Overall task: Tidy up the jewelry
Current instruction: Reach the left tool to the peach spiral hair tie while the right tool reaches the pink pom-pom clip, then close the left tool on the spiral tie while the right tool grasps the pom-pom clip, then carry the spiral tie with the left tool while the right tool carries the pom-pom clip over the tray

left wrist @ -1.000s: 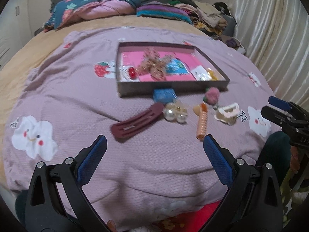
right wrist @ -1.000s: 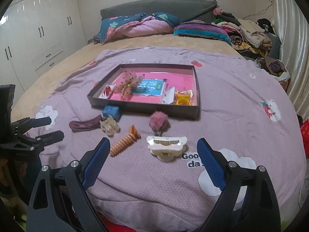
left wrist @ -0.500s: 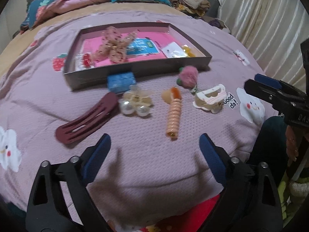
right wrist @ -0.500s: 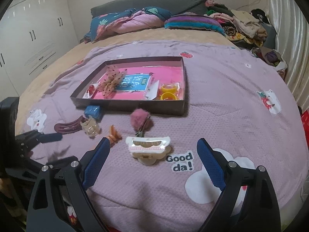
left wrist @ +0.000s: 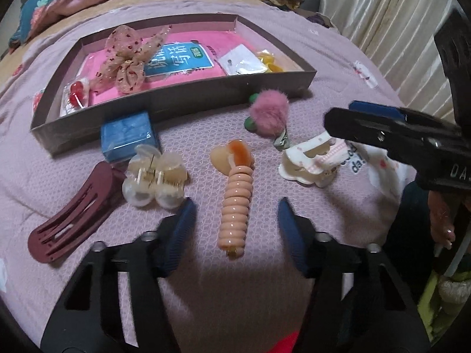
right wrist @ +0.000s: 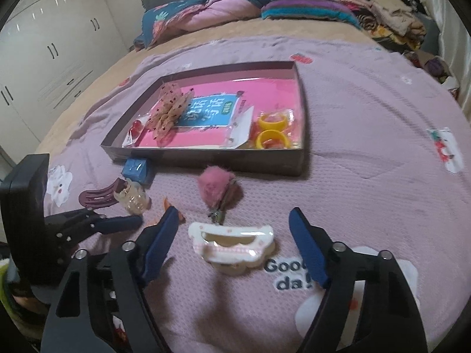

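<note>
Hair accessories lie on the purple bedspread in front of a dark tray (left wrist: 182,108) with a pink lining. My left gripper (left wrist: 235,211) is open, its fingers either side of the peach spiral clip (left wrist: 237,203). My right gripper (right wrist: 234,229) is open around the white claw clip (right wrist: 232,245), which also shows in the left wrist view (left wrist: 309,161). A pink pompom clip (left wrist: 268,113), a pearl claw clip (left wrist: 154,176), a maroon snap clip (left wrist: 73,214) and a blue box (left wrist: 128,135) lie nearby. The tray (right wrist: 212,158) holds a lace bow (right wrist: 170,110) and yellow rings (right wrist: 272,131).
Folded bedding and clothes (right wrist: 294,8) are piled at the head of the bed. White wardrobes (right wrist: 38,58) stand at the left, curtains (left wrist: 397,29) at the right. The right gripper's finger (left wrist: 397,129) crosses the left wrist view above the white claw clip.
Both grippers have moved forward and down toward the clips. The left one has narrowed and now straddles the peach spiral clip; the right one now straddles the white claw clip.
</note>
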`<state>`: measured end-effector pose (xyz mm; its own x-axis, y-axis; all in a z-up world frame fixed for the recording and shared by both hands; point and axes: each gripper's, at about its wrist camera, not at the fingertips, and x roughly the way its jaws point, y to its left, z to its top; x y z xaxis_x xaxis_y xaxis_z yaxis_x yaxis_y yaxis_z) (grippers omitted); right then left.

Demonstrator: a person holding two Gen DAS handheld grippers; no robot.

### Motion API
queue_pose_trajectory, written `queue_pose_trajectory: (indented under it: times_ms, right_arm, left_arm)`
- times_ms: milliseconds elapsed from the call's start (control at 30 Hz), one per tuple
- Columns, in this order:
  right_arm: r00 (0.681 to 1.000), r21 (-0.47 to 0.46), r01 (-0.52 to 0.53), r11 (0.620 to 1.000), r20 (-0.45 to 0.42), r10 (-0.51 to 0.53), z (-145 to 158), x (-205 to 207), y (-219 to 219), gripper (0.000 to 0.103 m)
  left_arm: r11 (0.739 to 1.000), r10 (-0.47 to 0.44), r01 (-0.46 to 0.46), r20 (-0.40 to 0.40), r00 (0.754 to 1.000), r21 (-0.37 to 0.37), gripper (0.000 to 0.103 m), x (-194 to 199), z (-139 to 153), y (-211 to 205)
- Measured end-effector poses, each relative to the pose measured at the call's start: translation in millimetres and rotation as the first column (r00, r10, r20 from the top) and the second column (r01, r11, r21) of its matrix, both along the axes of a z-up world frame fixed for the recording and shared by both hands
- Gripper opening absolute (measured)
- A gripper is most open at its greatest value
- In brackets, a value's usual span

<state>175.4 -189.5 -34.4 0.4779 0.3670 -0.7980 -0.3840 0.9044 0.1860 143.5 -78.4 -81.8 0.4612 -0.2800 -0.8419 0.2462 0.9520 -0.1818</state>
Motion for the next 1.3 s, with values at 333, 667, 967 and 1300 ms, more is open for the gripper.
queue_pose_trajectory:
  times_ms: [333,667,967,1300]
  right_arm:
    - [0.993,0.026,-0.049,0.998,-0.107,0.052,-22.9,33.5,24.0,0.053]
    - [0.992,0.020,-0.075,0.997,-0.104,0.077,-28.6,39.6,39.5,0.025]
    - [0.995,0.050,-0.095,0.994,0.010,0.095,15.7,18.0,40.2,0.025]
    - [0.989,0.067,-0.098,0.993,0.119,0.090,65.6,10.9,38.1,0.025]
  left_arm:
    - [1.000,-0.011,0.011,0.001,1.000,-0.008,0.011,-3.5,4.4,4.7]
    - [0.999,0.019,-0.017,0.025,1.000,-0.050,0.011,-17.2,25.7,29.1]
    - [0.994,0.087,-0.081,0.089,0.992,-0.074,0.011,-16.0,60.2,57.5]
    - [0.983,0.170,-0.157,0.156,0.973,-0.092,0.011,-2.3,96.7,92.8]
